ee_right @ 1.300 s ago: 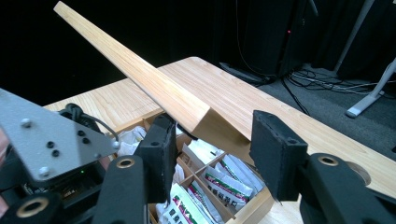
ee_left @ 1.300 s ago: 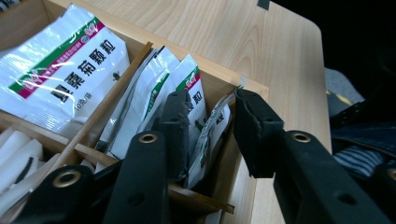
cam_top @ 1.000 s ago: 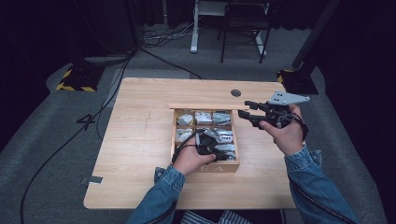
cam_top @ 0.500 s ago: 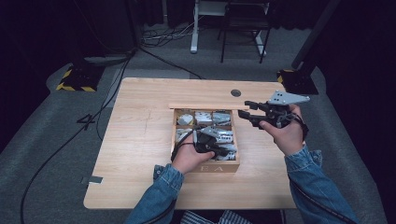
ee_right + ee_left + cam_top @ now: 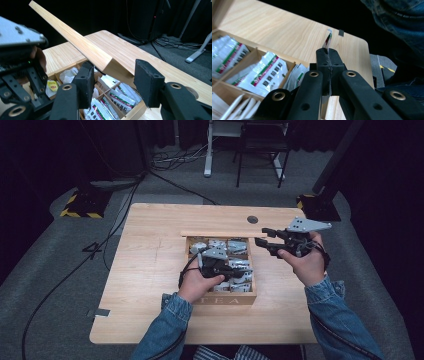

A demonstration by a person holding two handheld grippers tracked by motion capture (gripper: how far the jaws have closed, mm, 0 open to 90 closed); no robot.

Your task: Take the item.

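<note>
a wooden box (image 5: 222, 298) marked "tea" sits on the desk (image 5: 150, 250) a little right of middle, its front wall close to the desk's near edge. its lid (image 5: 222, 233) stands open along the far side of the box, toward the desk's far edge. the compartments hold many white sachets (image 5: 238, 246) with red and green print.

the left gripper (image 5: 235, 269) is over the box, held by the left hand (image 5: 197, 282), which rests at the box's near left part. in the left gripper view its jaws are clenched together on a thin sachet (image 5: 327, 41), gripped edge-on so that its top sticks up above the fingertips. below and to the left in that view lie more sachets in their compartments (image 5: 268, 75), and the desk's bare wood runs beyond the box to a corner.

the right gripper (image 5: 263, 236) is held by the right hand (image 5: 305, 262) above the desk just right of the box, near the lid's right end, with its grey plate (image 5: 307, 224) on top. in the right gripper view its jaws stand apart, released, with nothing between them; the lid's end (image 5: 100, 58) shows in the gap beyond them, apart from both pads as far as i can tell. the left gripper (image 5: 22, 75) shows at the left of that view.

both sleeves (image 5: 340, 320) are blue denim. a round hole (image 5: 252, 219) is in the desk toward its far right corner.
</note>
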